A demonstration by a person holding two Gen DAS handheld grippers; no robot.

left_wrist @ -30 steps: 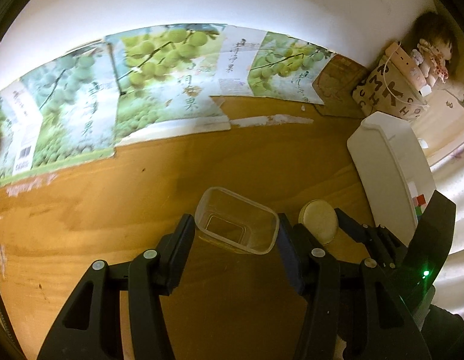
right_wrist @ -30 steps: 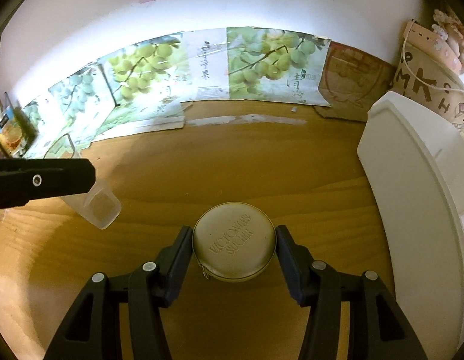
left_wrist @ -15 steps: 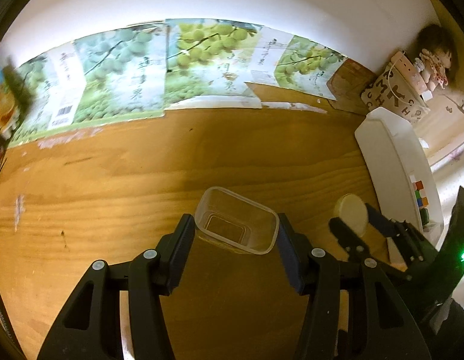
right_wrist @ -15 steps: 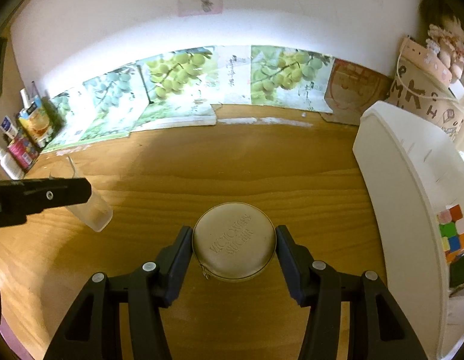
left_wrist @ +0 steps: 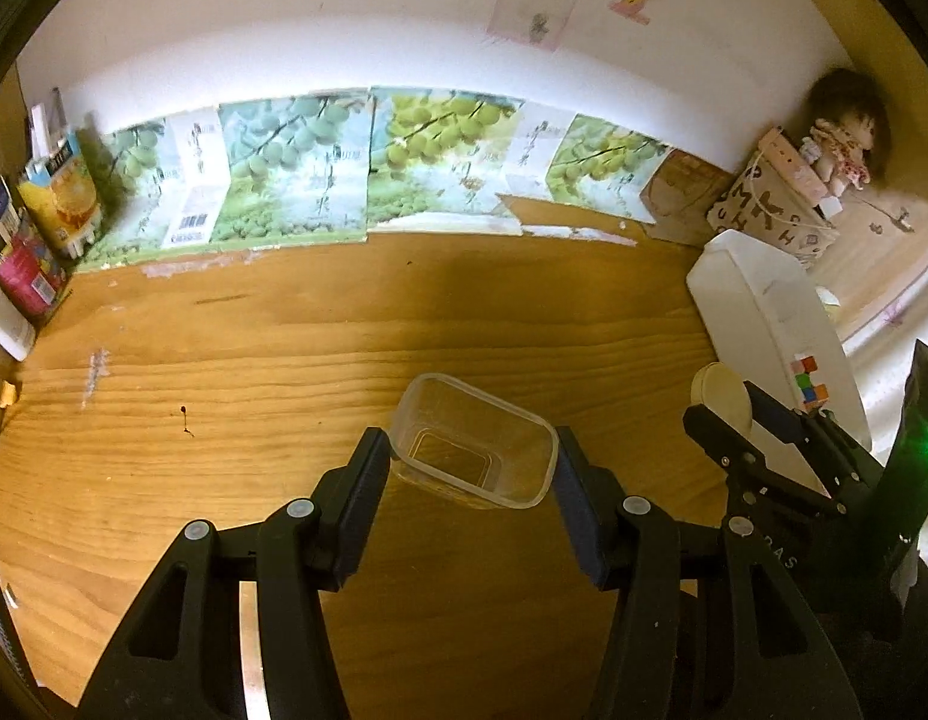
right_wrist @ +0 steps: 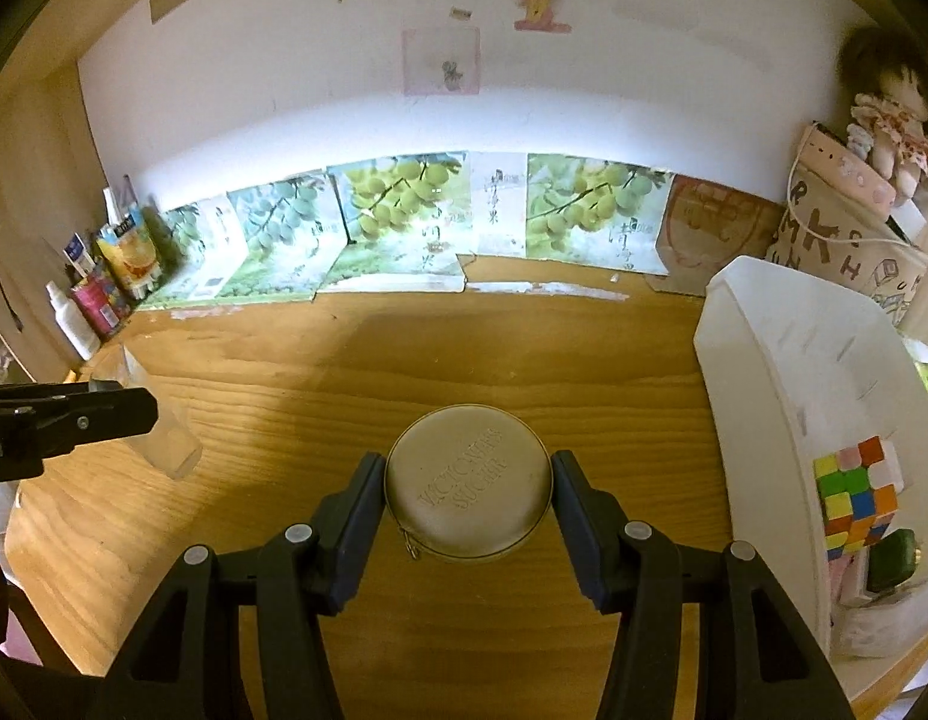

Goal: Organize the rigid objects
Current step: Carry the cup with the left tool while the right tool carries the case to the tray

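My left gripper (left_wrist: 471, 468) is shut on a clear plastic container (left_wrist: 473, 441), empty, held above the wooden table (left_wrist: 284, 372). My right gripper (right_wrist: 469, 495) is shut on a round gold tin (right_wrist: 469, 489) with embossed lettering, also above the table. In the left wrist view the right gripper (left_wrist: 731, 414) and its tin (left_wrist: 721, 399) show at the right. In the right wrist view the left gripper's fingers (right_wrist: 74, 420) and the container (right_wrist: 170, 450) show at the left.
A white bin (right_wrist: 764, 372) at the right holds a colour cube (right_wrist: 854, 498) and a green object (right_wrist: 893, 558). Grape-printed cardboard (left_wrist: 356, 180) lines the back wall. Cartons and bottles (left_wrist: 44, 228) stand at the left. A lettered bag (right_wrist: 842, 240) and doll sit at back right.
Both grippers have drawn back and up from the wall, keeping hold of the container and tin. More of the table, the left cartons and the bin's contents now show.
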